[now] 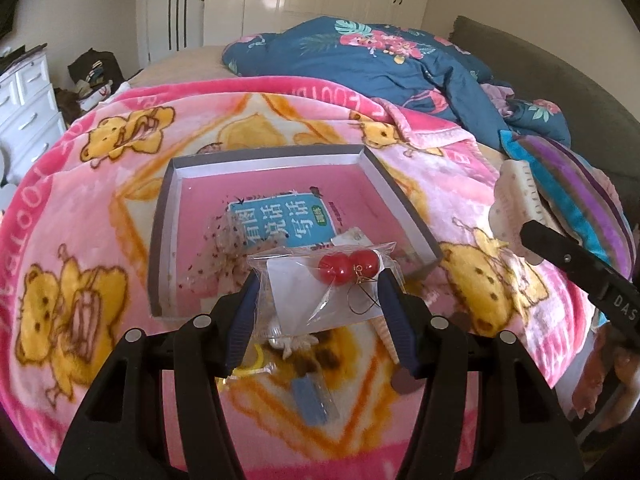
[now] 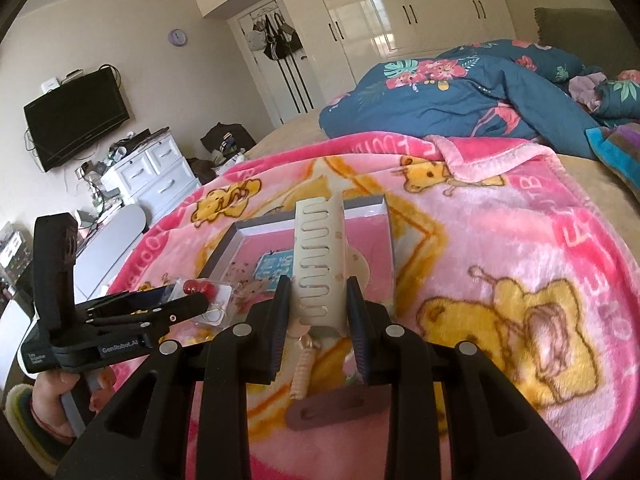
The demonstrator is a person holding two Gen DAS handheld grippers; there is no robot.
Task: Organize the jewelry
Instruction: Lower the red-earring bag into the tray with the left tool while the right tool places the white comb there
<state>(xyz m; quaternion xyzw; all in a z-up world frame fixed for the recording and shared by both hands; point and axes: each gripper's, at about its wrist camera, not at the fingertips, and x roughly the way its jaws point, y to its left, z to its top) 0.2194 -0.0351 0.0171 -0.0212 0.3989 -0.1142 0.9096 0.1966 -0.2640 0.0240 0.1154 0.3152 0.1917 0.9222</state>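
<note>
One bed (image 1: pixel 192 60) carries everything: one pink blanket (image 1: pixel 100 200) printed with yellow bears covers its near part, and one blue floral quilt (image 1: pixel 360 52) lies bunched toward its far side. On the middle of the blanket sits one shallow grey box (image 1: pixel 160 216), pink inside with one blue label, and a loose scatter of small beads lies by its left wall. The left gripper (image 1: pixel 318 280) is clamped on one clear bag (image 1: pixel 320 292) holding two red ball earrings (image 1: pixel 348 266), and the bag hangs over the box's near edge. The right gripper (image 2: pixel 318 280) is closed on one cream comb clip (image 2: pixel 320 248), raised over the box's near right corner. On the blanket just before the box's near edge lie several small pieces: one cream spiral tie (image 2: pixel 302 368), one brown flat clip (image 2: pixel 340 410), one blue piece (image 1: pixel 314 402) in wrap and one yellow loop (image 1: pixel 256 362).
</note>
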